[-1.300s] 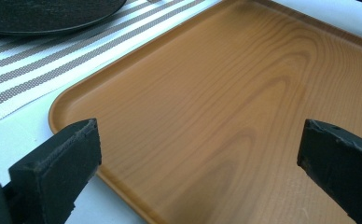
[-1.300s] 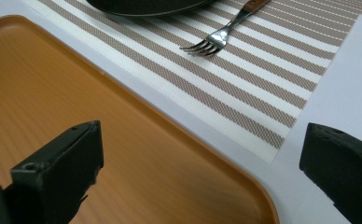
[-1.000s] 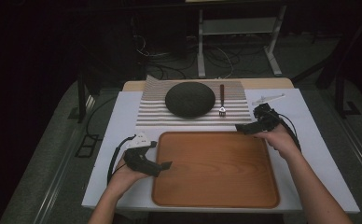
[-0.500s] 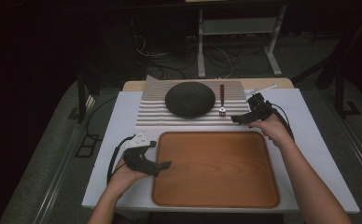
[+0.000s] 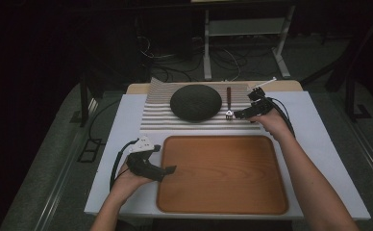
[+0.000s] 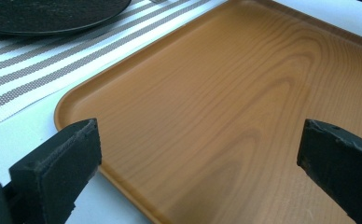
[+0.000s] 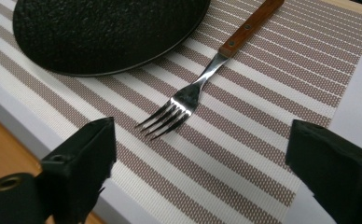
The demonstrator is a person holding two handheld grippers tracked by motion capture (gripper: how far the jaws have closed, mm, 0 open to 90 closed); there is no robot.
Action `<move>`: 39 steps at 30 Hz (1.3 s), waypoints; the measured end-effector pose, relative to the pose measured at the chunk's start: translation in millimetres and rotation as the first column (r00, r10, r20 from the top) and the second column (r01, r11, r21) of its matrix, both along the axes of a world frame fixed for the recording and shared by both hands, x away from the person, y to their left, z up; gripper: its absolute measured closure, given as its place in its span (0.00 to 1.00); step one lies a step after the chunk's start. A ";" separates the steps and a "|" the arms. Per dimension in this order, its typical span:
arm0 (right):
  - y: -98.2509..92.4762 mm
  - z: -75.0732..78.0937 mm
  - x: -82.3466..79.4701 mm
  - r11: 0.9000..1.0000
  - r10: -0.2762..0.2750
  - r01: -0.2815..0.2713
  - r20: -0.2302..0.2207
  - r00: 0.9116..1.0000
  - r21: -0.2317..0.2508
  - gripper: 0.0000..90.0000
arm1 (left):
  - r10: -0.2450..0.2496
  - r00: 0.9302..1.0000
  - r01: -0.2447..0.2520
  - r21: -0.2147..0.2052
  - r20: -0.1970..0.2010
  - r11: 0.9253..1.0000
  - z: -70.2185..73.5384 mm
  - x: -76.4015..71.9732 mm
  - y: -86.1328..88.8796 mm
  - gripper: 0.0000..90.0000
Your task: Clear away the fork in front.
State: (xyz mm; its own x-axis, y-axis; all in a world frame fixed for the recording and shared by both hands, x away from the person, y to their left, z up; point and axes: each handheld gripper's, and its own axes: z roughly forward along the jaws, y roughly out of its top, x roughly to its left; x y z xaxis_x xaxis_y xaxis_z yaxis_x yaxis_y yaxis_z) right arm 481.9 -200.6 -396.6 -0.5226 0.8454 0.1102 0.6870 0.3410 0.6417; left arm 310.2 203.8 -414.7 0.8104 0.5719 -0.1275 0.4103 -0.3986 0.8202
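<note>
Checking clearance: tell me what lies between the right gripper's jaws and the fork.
Only bare striped placemat separates the open right gripper from the fork, in the right gripper view.

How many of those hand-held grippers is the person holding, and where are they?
2. The left hand-held gripper sits at the wooden tray's near left edge, jaws open. The right hand-held gripper is on the striped placemat by the fork, jaws open too.

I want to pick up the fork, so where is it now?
In the high view, the fork lies on the striped mat, just right of the dark plate, tines toward the open right gripper.
</note>
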 end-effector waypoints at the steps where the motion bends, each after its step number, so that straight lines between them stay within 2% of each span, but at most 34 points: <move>1: 1.6 0.0 5.5 1.000 -0.009 0.009 -0.005 1.000 0.007 0.16 | 0.001 1.000 -0.001 0.000 0.000 1.000 0.0 0.0 -0.3 0.00; 5: 4.8 -0.8 12.1 1.000 -0.023 0.023 -0.024 0.999 0.005 0.19 | 0.001 1.000 -0.001 0.002 0.000 1.000 -0.2 -0.2 -0.6 0.00; 13: 20.6 -4.7 34.8 0.999 -0.033 0.030 -0.097 0.995 -0.031 0.35 | -0.001 1.000 0.001 0.002 -0.001 1.000 -0.3 -0.1 -0.6 0.00; 15: 22.2 -5.5 37.0 0.999 -0.036 0.032 -0.104 0.994 -0.036 0.36 | -0.002 1.000 0.002 0.004 -0.002 1.000 -0.5 -0.2 -1.0 0.00; 18: 28.9 -9.2 50.8 0.997 -0.055 0.048 -0.121 0.991 -0.057 0.43 | -0.002 1.000 0.002 0.006 -0.002 1.000 -0.6 -0.5 -1.4 0.00; 20: 29.8 -9.8 53.6 0.997 -0.059 0.052 -0.125 0.990 -0.061 0.44 | -0.002 1.000 0.002 0.005 0.000 1.000 -0.4 -0.7 -1.2 0.00; 22: 31.9 -10.5 64.6 0.995 -0.081 0.074 -0.132 0.988 -0.060 0.48 | -0.002 1.000 0.002 0.004 0.000 1.000 -0.4 -0.7 -1.1 0.00; 23: 31.9 -10.5 64.6 0.995 -0.081 0.074 -0.132 0.988 -0.060 0.48 | -0.002 1.000 0.002 0.004 -0.001 1.000 -0.4 -0.7 -1.3 0.00; 27: 36.1 -11.5 82.6 0.993 -0.102 0.090 -0.162 0.982 -0.077 0.51 | -0.003 1.000 0.003 0.000 -0.001 1.000 -0.5 -0.6 -1.0 0.00; 33: 39.7 -12.7 100.9 0.990 -0.128 0.114 -0.180 0.975 -0.085 0.56 | -0.004 1.000 0.004 -0.001 -0.002 1.000 -0.3 -0.2 -0.1 0.00; 36: 43.3 -15.1 107.6 0.988 -0.137 0.122 -0.195 0.971 -0.090 0.57 | -0.006 1.000 0.006 -0.002 -0.003 1.000 -0.5 -0.3 -0.5 0.00; 39: 45.5 -16.7 110.7 0.988 -0.138 0.122 -0.197 0.971 -0.090 0.58 | -0.006 1.000 0.006 -0.001 -0.003 1.000 -0.6 -0.4 -0.6 0.00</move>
